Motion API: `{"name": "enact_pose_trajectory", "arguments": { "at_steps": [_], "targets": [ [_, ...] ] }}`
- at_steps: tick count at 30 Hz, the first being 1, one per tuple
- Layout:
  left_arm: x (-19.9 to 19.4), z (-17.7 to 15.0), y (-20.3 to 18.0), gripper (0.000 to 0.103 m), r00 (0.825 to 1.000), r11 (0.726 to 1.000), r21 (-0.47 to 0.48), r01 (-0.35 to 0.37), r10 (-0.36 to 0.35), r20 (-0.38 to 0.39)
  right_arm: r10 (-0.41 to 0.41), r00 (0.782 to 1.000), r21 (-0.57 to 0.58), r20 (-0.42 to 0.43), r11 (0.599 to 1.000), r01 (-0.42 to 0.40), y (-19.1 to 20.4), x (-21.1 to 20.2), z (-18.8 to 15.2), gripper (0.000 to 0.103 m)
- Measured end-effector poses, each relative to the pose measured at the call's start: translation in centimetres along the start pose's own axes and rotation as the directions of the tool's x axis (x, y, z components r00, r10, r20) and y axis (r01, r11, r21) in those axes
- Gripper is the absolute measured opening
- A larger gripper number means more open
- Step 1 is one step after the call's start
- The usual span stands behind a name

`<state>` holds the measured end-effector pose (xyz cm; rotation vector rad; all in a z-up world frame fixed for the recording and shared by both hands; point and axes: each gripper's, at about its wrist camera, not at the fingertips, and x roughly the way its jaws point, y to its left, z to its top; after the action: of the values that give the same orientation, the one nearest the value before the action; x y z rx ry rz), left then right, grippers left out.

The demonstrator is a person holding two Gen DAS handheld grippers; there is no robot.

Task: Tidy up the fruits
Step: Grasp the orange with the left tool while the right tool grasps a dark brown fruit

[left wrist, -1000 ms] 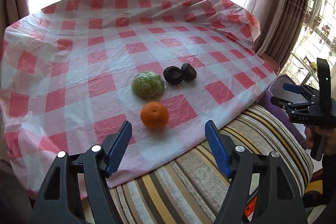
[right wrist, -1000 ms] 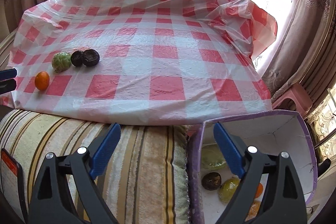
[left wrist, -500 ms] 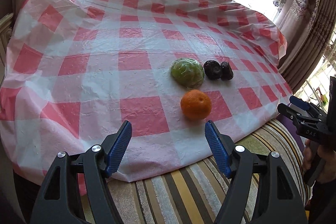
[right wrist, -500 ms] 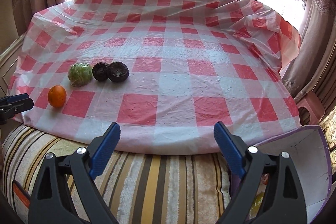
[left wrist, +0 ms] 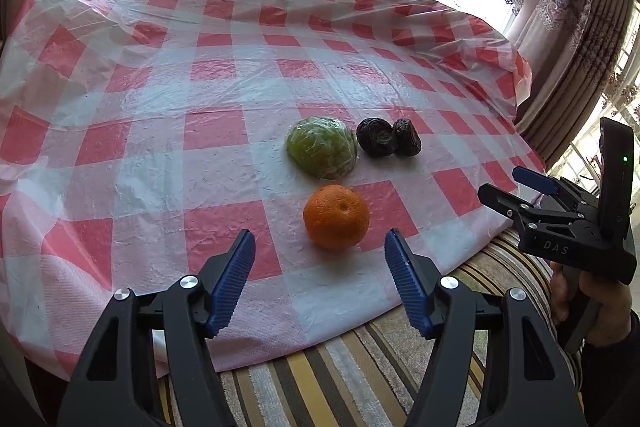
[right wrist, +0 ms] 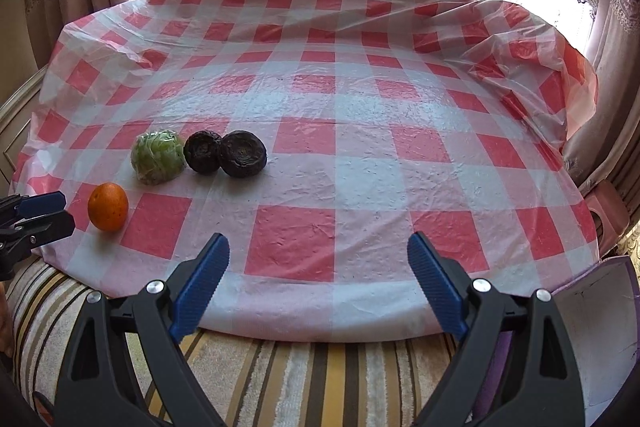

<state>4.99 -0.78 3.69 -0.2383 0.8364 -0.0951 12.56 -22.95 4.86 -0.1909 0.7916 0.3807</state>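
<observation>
Sunlit checked tablecloth [left wrist: 224, 131] held 4 fruits, and the left gripper [left wrist: 320, 259], jaws closing but empty, lined up just short of the orange [left wrist: 336, 217], probably to grab it, while the right gripper [right wrist: 318, 261] hung wide open, holding nothing.

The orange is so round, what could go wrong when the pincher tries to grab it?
The orange sits near the edge of the checked cloth. The left gripper is closing with nothing between its fingers yet, so a finger could nudge the orange and send it rolling off. The thin cloth is wrinkled and might get pinched too. The wrapped green fruit lies just behind, so pushing too far could bump it.
</observation>
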Motion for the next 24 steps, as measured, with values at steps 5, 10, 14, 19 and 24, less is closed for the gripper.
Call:
{"name": "enact_pose_trajectory", "arguments": {
  "at_steps": [5, 10, 14, 19, 24],
  "targets": [
    [1.6, 0.7, -0.8, 0.058, 0.999, 1.000, 0.020, 0.013, -0.012, -0.033, 0.004, 1.000, -0.026, 0.003, 1.000, -0.004, 1.1, 0.6, 0.9, 0.091],
    [2.9, 1.1, -0.9, 0.051, 0.998, 1.000, 0.014, 0.022, -0.021, -0.061, 0.014, 1.000, -0.052, 0.003, 0.999, -0.014, 2.2, 1.6, 1.9, 0.091],
    [3.4, 0.9, -0.7, 0.040, 0.998, 1.000, 0.009, 0.016, -0.015, -0.063, 0.031, 1.000, -0.061, -0.005, 0.998, -0.031, 2.8, 2.7, 2.8, 0.091],
    [3.4, 0.8, -0.6, 0.039, 0.999, 1.000, 0.008, 0.018, -0.017, -0.051, 0.072, 0.997, -0.057, -0.022, 0.996, -0.073, 3.5, 4.2, 3.8, 0.091],
    [3.4, 0.8, -0.7, 0.039, 0.999, 1.000, 0.013, 0.011, -0.011, -0.049, 0.113, 0.993, -0.039, -0.044, 0.993, -0.115, 3.8, 5.6, 4.6, 0.087]
  ]
}}
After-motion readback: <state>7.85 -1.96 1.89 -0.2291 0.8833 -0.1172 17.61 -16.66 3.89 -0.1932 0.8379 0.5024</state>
